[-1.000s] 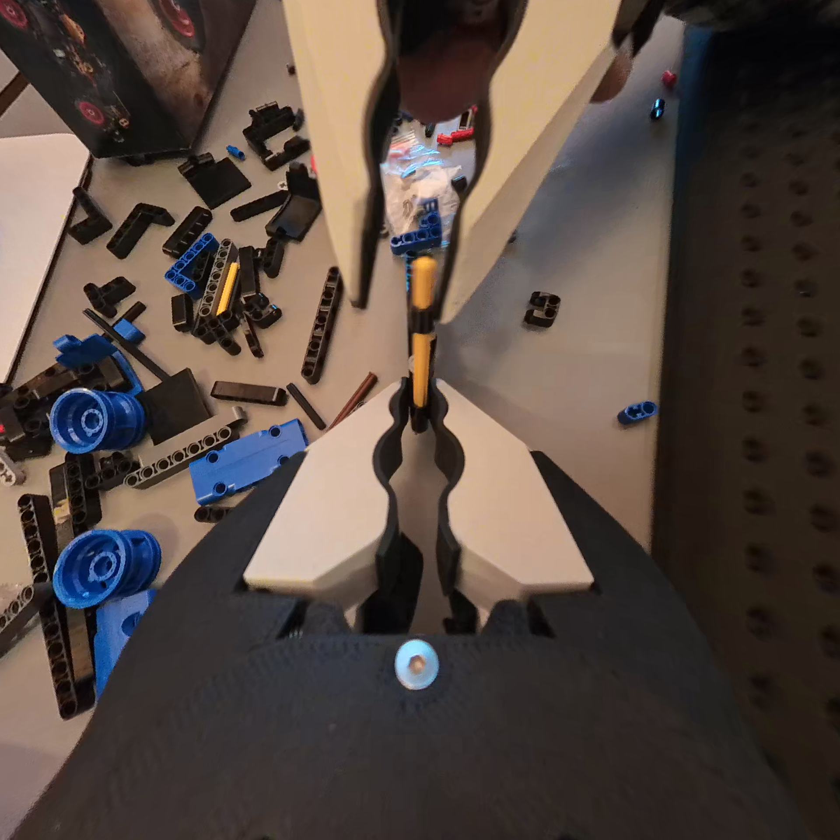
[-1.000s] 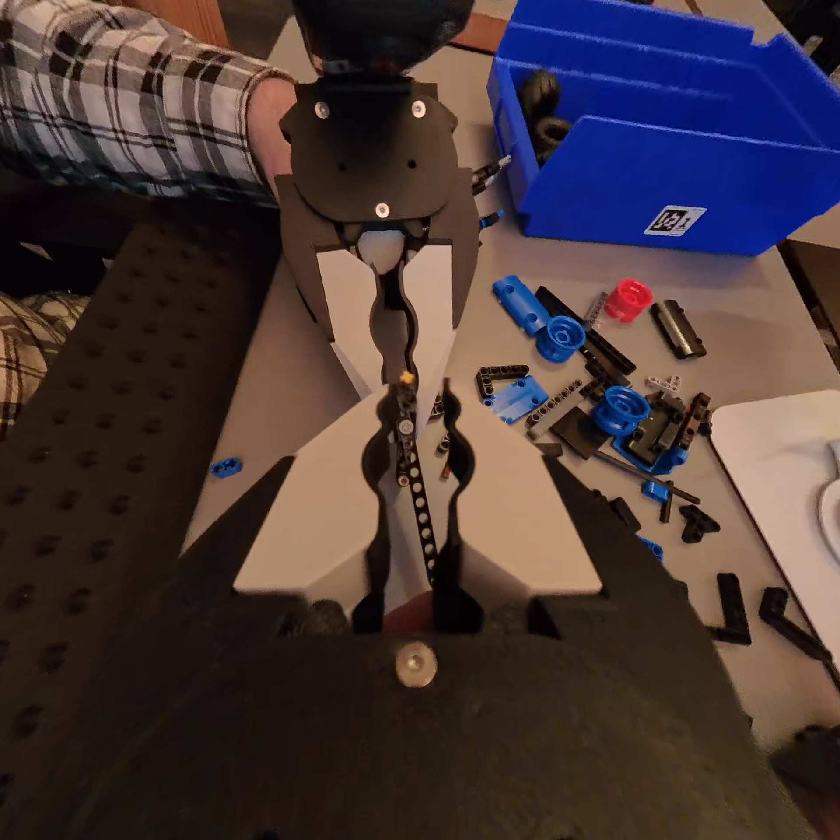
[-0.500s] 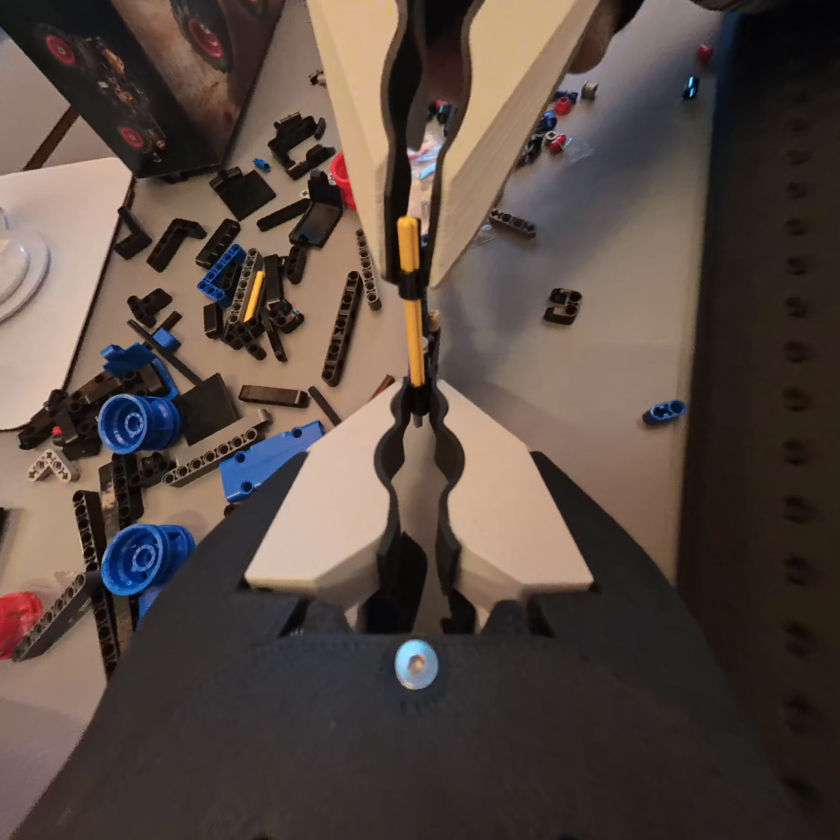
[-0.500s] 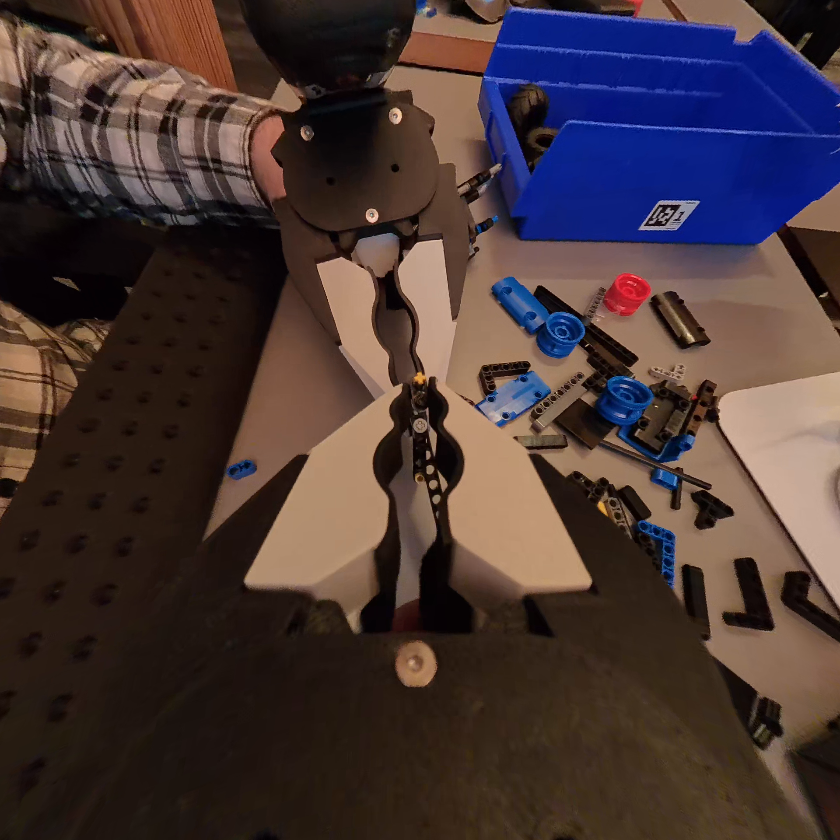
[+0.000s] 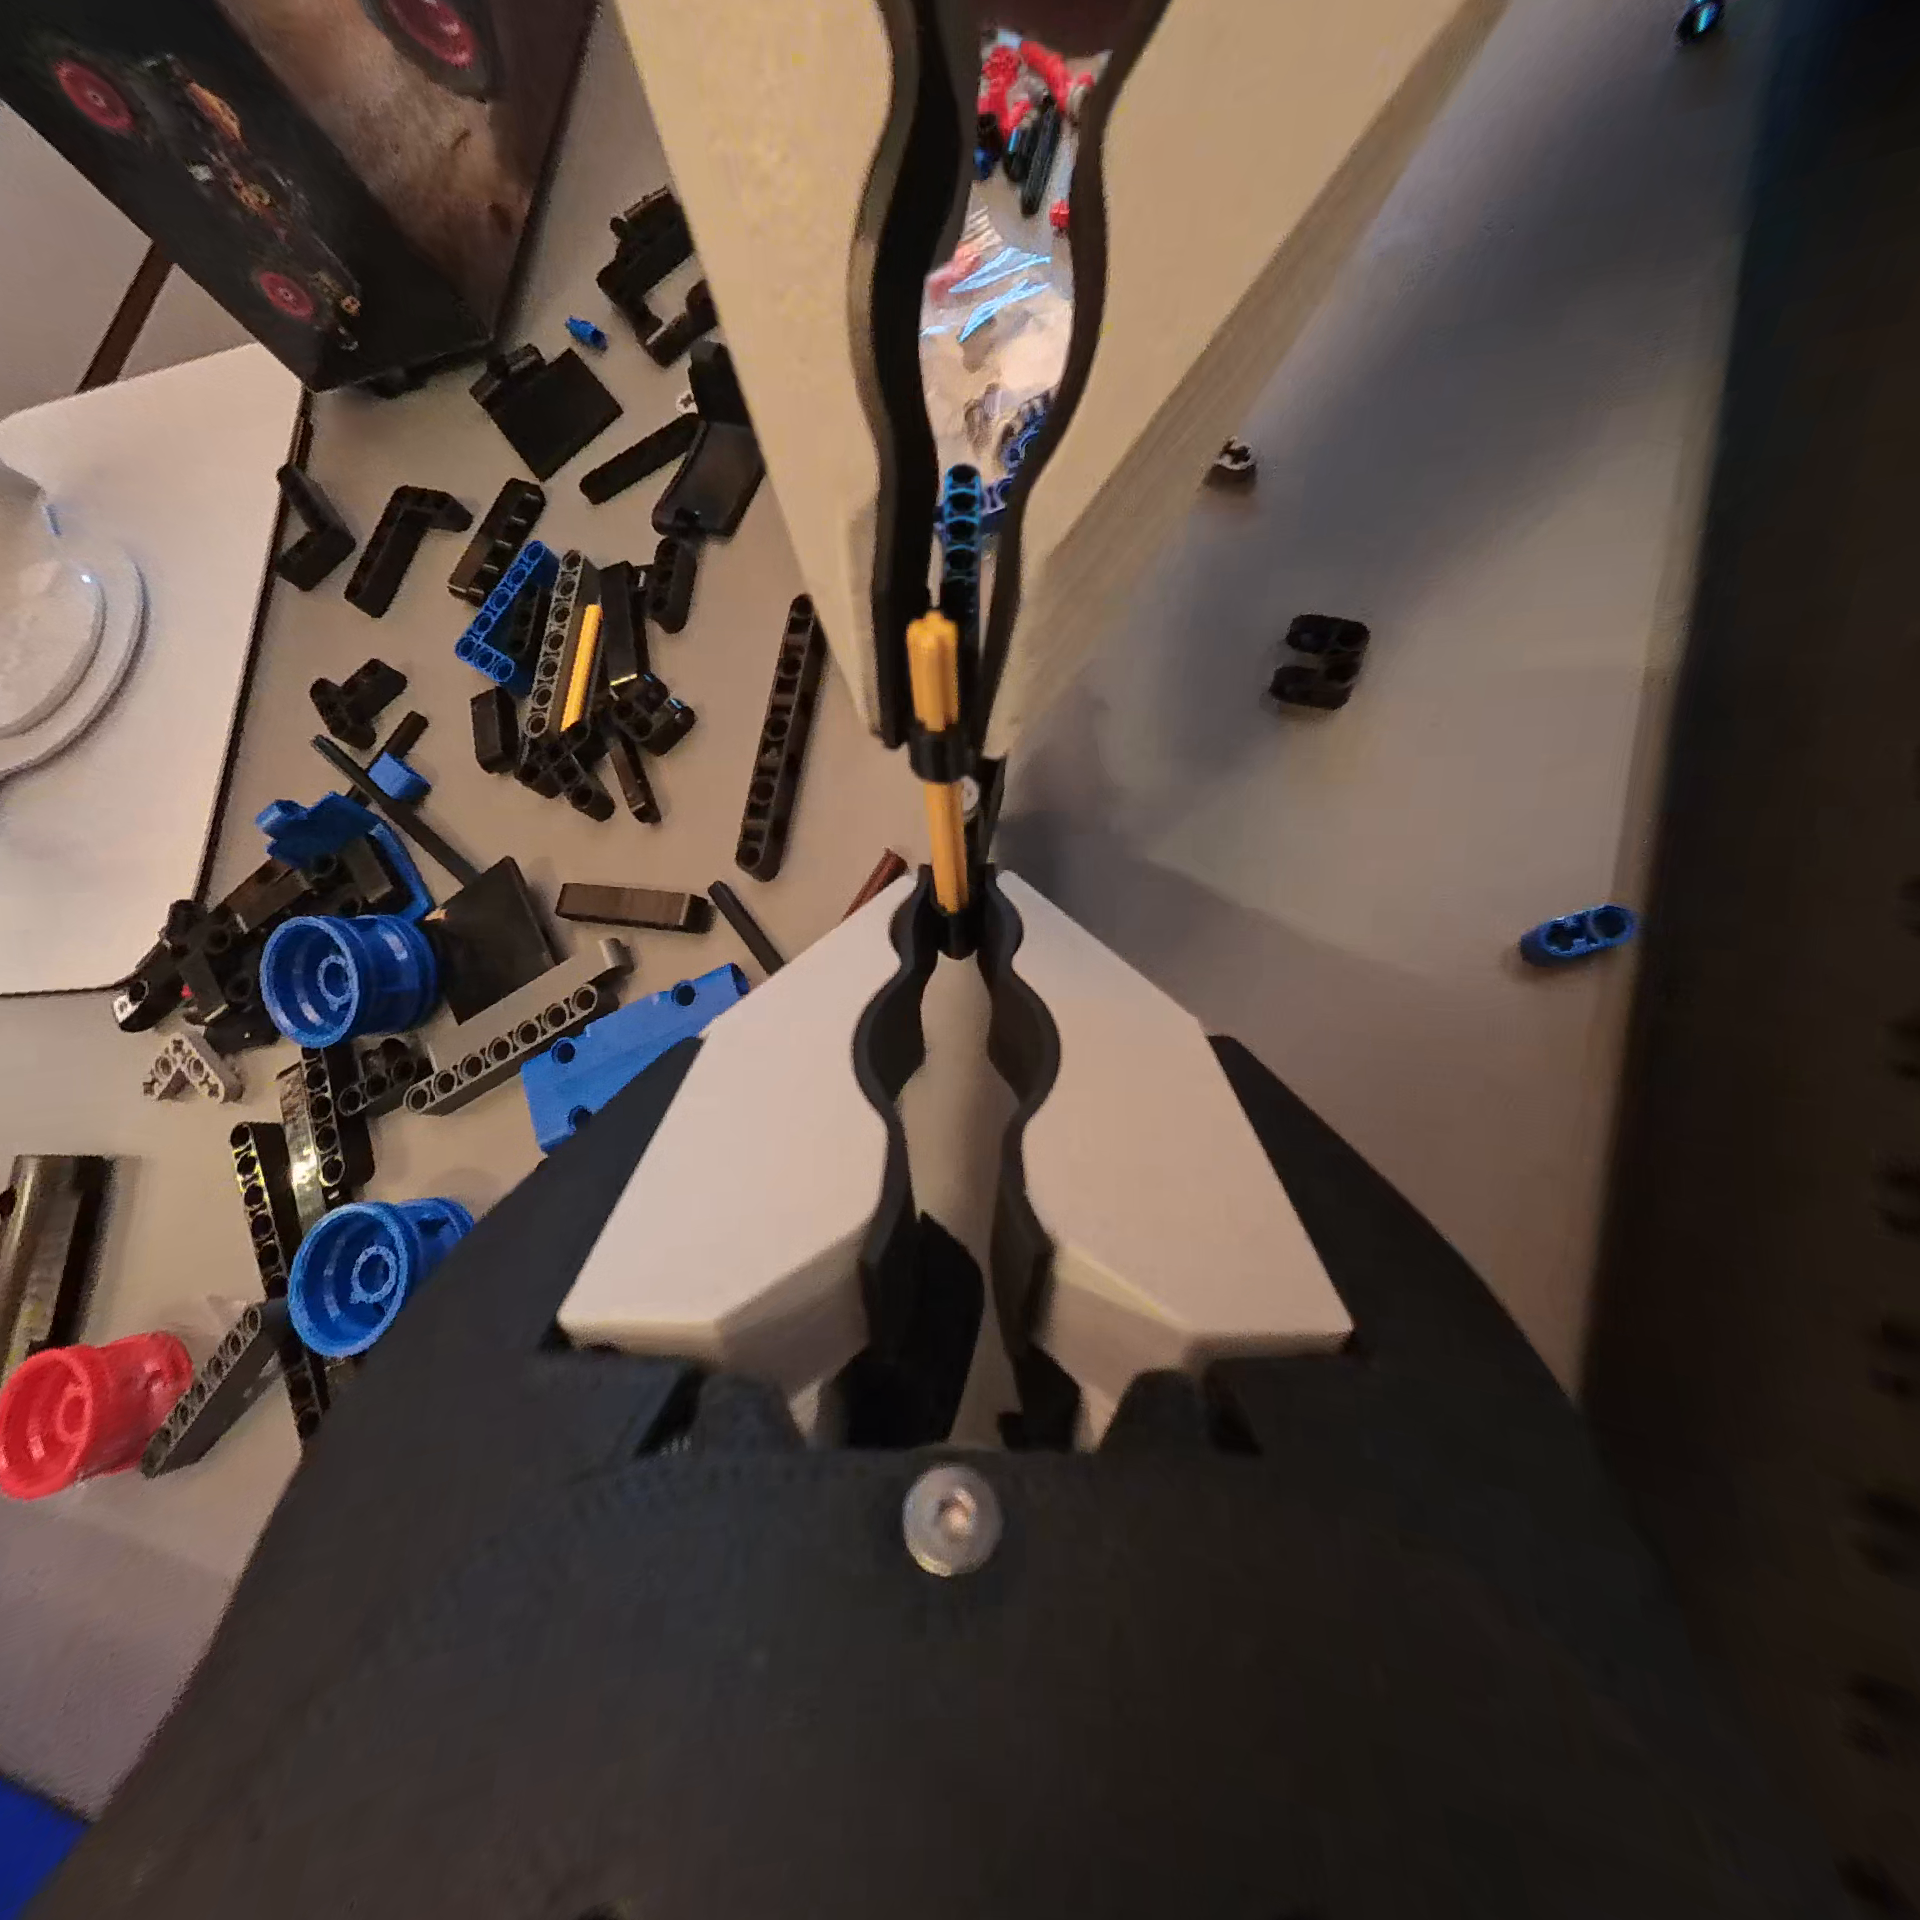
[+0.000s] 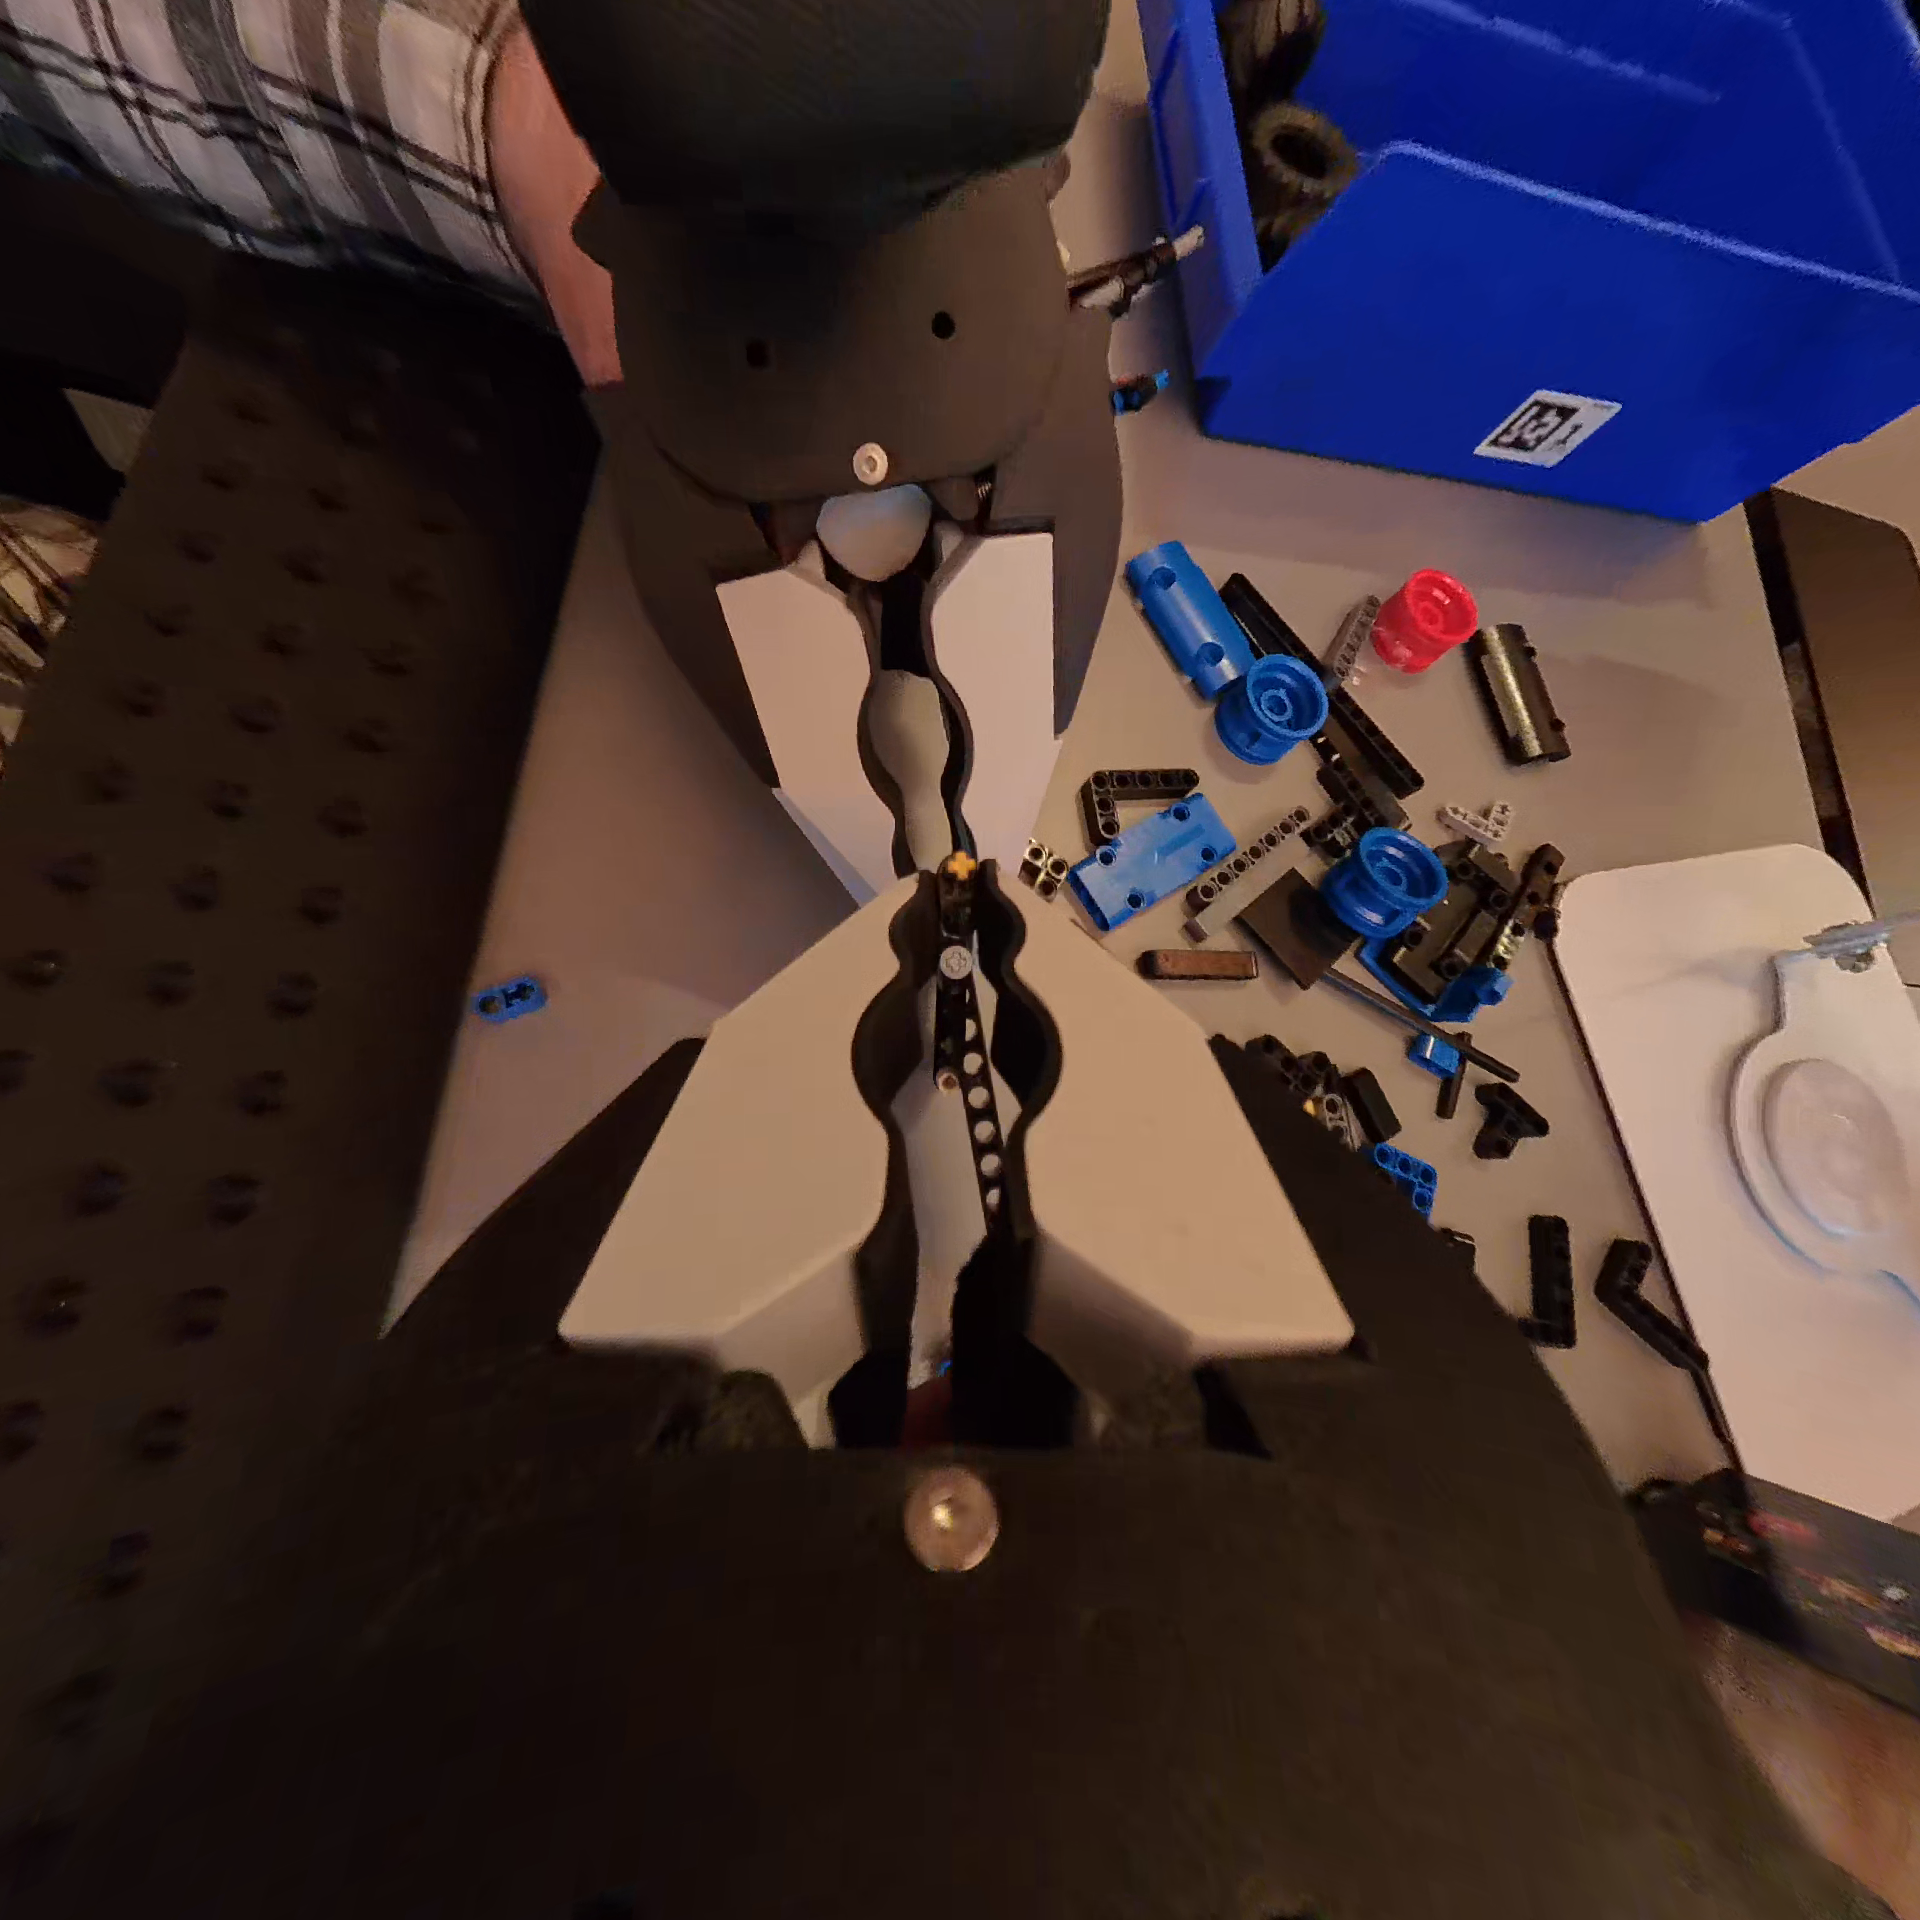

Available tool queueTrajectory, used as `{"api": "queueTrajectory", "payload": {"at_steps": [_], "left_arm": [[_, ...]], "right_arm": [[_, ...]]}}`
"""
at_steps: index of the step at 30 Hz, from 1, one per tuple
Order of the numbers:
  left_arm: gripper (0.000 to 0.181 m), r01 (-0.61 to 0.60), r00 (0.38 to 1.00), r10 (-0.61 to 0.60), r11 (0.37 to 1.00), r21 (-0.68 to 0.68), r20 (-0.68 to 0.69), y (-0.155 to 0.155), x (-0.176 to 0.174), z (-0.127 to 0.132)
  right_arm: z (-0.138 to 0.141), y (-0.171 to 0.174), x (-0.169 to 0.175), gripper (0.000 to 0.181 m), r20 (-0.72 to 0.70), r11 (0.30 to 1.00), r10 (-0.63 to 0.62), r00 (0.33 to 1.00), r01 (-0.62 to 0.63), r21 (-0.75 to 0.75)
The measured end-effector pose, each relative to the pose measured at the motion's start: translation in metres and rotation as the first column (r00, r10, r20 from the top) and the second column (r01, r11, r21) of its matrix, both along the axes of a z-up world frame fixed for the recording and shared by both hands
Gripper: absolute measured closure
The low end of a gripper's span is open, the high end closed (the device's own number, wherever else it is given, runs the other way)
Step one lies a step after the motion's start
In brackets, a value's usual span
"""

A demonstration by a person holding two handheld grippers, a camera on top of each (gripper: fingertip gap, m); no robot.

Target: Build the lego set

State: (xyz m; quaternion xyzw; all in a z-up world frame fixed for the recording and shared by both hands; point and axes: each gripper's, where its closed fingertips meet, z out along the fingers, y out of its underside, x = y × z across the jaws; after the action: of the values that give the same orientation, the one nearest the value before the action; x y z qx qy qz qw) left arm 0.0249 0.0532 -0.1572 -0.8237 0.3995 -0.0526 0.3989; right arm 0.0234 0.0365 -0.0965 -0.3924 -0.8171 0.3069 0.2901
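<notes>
My left gripper (image 5: 951,906) is shut on the lower end of a yellow axle (image 5: 943,831) and holds it above the table. The axle carries a small black bush and runs up between the tips of my right gripper (image 5: 940,727), which reaches in from the top of the left wrist view. In the right wrist view, my right gripper (image 6: 956,896) is shut on a long black beam with holes (image 6: 982,1122). The yellow axle end (image 6: 958,864) shows at the beam's tip. The left gripper (image 6: 925,847) faces it, tip to tip.
Loose black and blue parts, blue wheels (image 5: 338,977) and a red wheel (image 5: 73,1413) lie on the grey table. A blue bin (image 6: 1558,260) holds tyres. There is also a white board (image 6: 1714,1039), a black perforated board (image 6: 260,831), the set's box (image 5: 260,156) and a plaid sleeve (image 6: 260,125). Across from one pair of fingers to the other is roughly 6 cm. The red wheel (image 5: 73,1413) is about equally far from each gripper, around 25 cm. It turns up in the right wrist view (image 6: 1433,615) as well.
The two grippers have drawn closer together and stay joined at the axle and beam. Both remain shut on their parts. The parts on the table have not moved.
</notes>
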Motion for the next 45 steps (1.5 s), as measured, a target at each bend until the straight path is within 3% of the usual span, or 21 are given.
{"api": "queueTrajectory", "payload": {"at_steps": [2,5,10,17,22,27,31,34,39,45], "left_arm": [[0.177,0.011,0.998,-0.013,1.000,0.027,0.059,0.001,0.008,0.011],[0.176,-0.011,1.000,0.011,0.999,0.039,0.002,0.006,0.006,0.009],[0.176,-0.008,0.999,0.006,0.998,0.057,0.039,0.006,0.005,0.016],[0.171,-0.018,0.970,-0.011,0.993,0.120,0.242,0.007,0.010,0.045],[0.176,-0.011,0.961,-0.015,0.996,0.093,0.277,0.004,0.010,0.043],[0.176,-0.005,0.955,-0.021,0.996,0.085,0.295,0.004,0.013,0.044],[0.176,0.003,0.943,-0.031,0.996,0.085,0.330,0.004,0.016,0.047],[0.176,0.008,0.931,-0.041,0.996,0.091,0.362,0.003,0.016,0.052],[0.163,0.003,0.907,-0.043,0.995,0.095,0.419,0.002,0.013,0.059],[0.174,0.017,0.895,-0.067,0.993,0.117,0.440,0.000,0.015,0.065]], "right_arm": [[-0.011,0.001,0.000,0.175,0.039,0.999,0.002,0.999,-0.003,0.045],[-0.023,0.005,-0.002,0.176,0.039,0.993,-0.020,0.999,0.016,0.119],[-0.017,0.005,-0.004,0.175,0.042,0.997,-0.038,0.998,0.040,-0.063],[0.015,0.015,0.000,0.175,-0.049,0.937,-0.080,0.996,0.058,-0.344],[0.025,0.020,0.004,0.163,-0.088,0.904,-0.104,0.991,0.057,-0.425],[0.027,0.022,0.010,0.170,-0.100,0.930,-0.092,0.991,0.050,-0.365],[0.008,0.017,0.009,0.157,-0.056,0.965,-0.064,0.996,0.047,-0.260],[0.003,0.014,0.007,0.173,-0.052,0.967,-0.059,0.997,0.044,-0.251],[0.015,0.016,0.009,0.175,-0.054,0.905,-0.074,0.996,0.045,-0.422],[0.024,0.017,0.011,0.174,-0.055,0.837,-0.076,0.996,0.033,-0.547]]}}
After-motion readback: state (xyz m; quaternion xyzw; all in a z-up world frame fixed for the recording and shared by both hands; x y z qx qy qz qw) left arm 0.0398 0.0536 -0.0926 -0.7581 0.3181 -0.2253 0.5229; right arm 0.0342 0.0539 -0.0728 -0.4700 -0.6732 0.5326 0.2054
